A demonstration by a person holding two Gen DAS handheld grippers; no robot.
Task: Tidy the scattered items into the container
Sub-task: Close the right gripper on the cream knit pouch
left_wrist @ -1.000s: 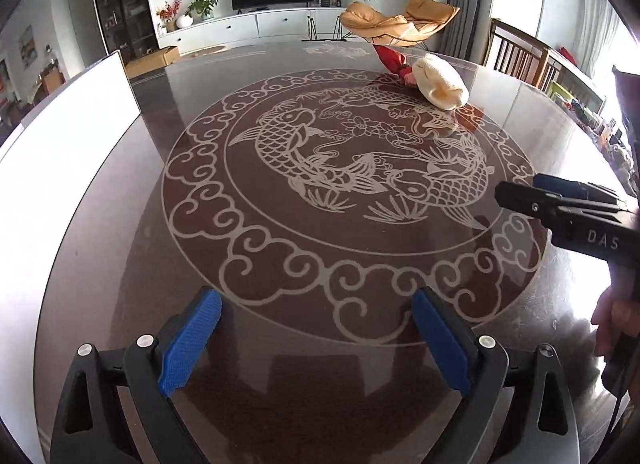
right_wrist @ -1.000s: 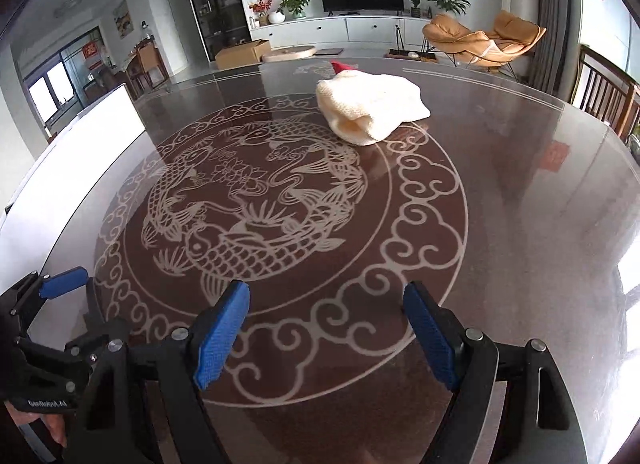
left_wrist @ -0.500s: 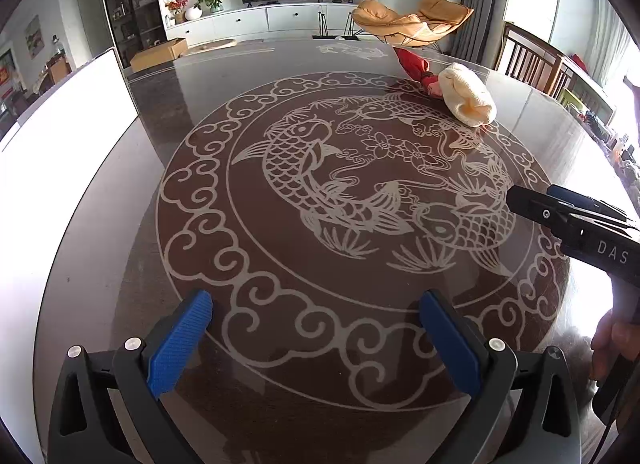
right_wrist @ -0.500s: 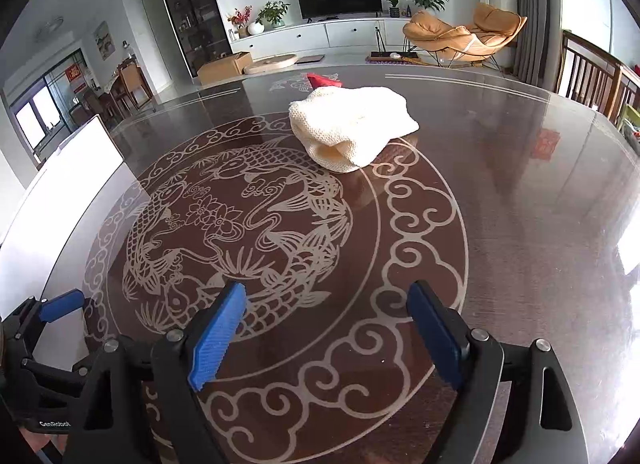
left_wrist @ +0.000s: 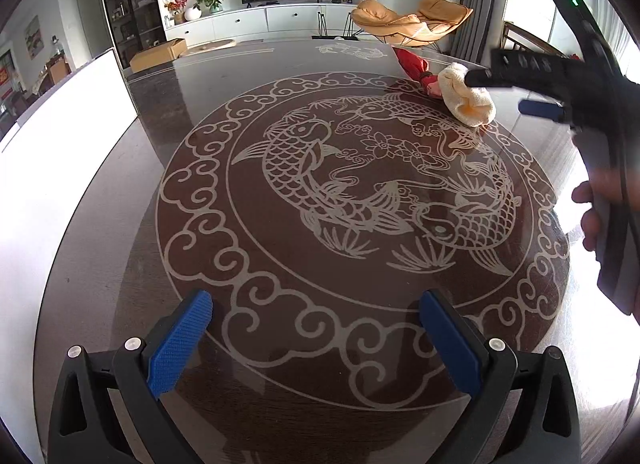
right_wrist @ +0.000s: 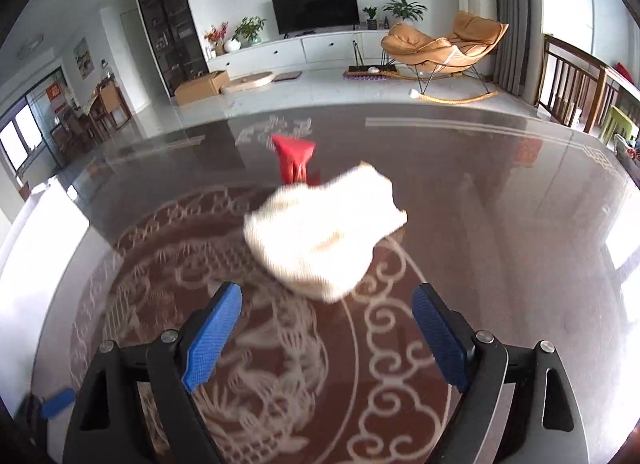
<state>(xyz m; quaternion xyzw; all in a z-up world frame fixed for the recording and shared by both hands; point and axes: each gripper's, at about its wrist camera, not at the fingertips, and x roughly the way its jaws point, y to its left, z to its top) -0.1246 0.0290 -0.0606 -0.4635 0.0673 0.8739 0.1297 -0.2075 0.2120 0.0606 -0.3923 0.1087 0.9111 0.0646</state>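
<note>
A cream knitted cloth (left_wrist: 466,98) lies bunched at the far right of the dark patterned surface (left_wrist: 120,224), touching a red item (left_wrist: 412,66); the left gripper (left_wrist: 316,344) has its fingers wide apart and empty. In the right wrist view, the cloth (right_wrist: 324,232) sits just beyond the right gripper (right_wrist: 334,338), whose empty fingers are opening.

A home's living room: upper centre a television (right_wrist: 315,8) hangs over a long white cabinet (right_wrist: 296,50), potted plants (right_wrist: 402,8) alongside, a tan lounge chair (right_wrist: 442,44) (a rocker) upper right.
</note>
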